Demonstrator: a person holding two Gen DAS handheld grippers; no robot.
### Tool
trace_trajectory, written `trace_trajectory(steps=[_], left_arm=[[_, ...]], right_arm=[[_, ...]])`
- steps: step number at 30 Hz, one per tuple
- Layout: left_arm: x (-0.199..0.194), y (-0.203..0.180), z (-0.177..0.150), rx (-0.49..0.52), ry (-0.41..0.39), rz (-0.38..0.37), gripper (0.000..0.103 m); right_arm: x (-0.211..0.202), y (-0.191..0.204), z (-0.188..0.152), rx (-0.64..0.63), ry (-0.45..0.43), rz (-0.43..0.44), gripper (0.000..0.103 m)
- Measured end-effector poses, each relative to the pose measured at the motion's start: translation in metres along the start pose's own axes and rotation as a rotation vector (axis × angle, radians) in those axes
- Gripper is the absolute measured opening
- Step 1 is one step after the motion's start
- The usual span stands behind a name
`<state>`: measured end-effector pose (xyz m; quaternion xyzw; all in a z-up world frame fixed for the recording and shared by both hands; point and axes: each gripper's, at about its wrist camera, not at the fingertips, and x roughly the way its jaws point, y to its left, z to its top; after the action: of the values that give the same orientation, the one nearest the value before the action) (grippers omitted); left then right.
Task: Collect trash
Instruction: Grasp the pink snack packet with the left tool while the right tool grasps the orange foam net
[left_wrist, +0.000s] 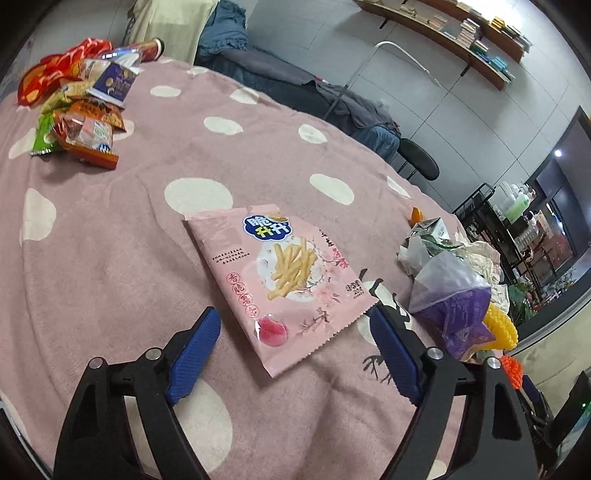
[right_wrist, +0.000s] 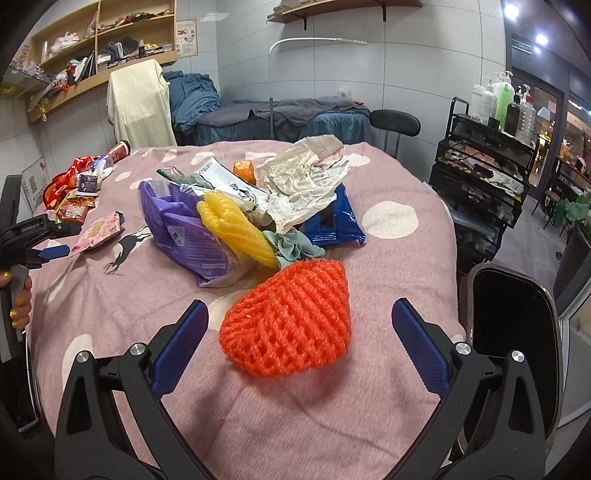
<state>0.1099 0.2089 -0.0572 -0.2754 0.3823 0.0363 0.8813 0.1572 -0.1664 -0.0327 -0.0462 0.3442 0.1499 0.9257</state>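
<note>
A pink snack packet (left_wrist: 284, 280) lies flat on the pink spotted cloth (left_wrist: 147, 236). My left gripper (left_wrist: 295, 328) is open, its blue fingers either side of the packet's near corner. An orange foam net (right_wrist: 291, 321) lies between the open fingers of my right gripper (right_wrist: 299, 317). Behind it is a trash pile: a yellow foam net (right_wrist: 229, 225), a purple bag (right_wrist: 177, 221), crumpled paper (right_wrist: 306, 177) and a blue wrapper (right_wrist: 332, 221). The pile also shows in the left wrist view (left_wrist: 450, 291).
A black bin (right_wrist: 517, 314) stands off the table's right edge. Several snack packets (left_wrist: 77, 107) lie heaped at the far left with a red can (right_wrist: 120, 149). A black trolley (right_wrist: 484, 177) with bottles, a stool (right_wrist: 395, 123) and a bed stand beyond.
</note>
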Motion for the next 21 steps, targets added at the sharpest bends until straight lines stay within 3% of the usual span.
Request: trace_trajectory(steps=[2, 5, 7, 9, 11, 13, 19, 21], left_arm=[[0.012, 0.007, 0.004, -0.028, 0.031, -0.01, 0.07], [0.02, 0.008, 0.005, -0.036, 0.033, -0.003, 0.063], [0.021, 0.008, 0.006, -0.045, 0.024, -0.002, 0.059], [0.022, 0.008, 0.008, -0.054, 0.022, -0.02, 0.049], [0.024, 0.004, 0.007, -0.048, 0.031, -0.035, 0.032], [0.026, 0.003, 0.007, -0.044, 0.027, -0.042, 0.027], [0.018, -0.014, 0.002, 0.004, -0.025, -0.039, 0.005], [0.011, -0.023, 0.0, 0.031, -0.056, -0.03, 0.004]], right_arm=[[0.005, -0.001, 0.001, -0.003, 0.009, 0.001, 0.097], [0.015, -0.001, 0.001, -0.005, 0.048, 0.008, 0.084], [0.019, -0.002, 0.001, 0.006, 0.07, 0.024, 0.073], [0.023, -0.002, 0.0, 0.013, 0.081, 0.046, 0.063], [0.024, -0.003, 0.0, 0.02, 0.085, 0.067, 0.053], [0.024, -0.004, -0.002, 0.024, 0.083, 0.073, 0.04], [0.018, -0.006, -0.003, 0.037, 0.051, 0.089, 0.028], [0.013, -0.006, -0.004, 0.039, 0.036, 0.099, 0.026]])
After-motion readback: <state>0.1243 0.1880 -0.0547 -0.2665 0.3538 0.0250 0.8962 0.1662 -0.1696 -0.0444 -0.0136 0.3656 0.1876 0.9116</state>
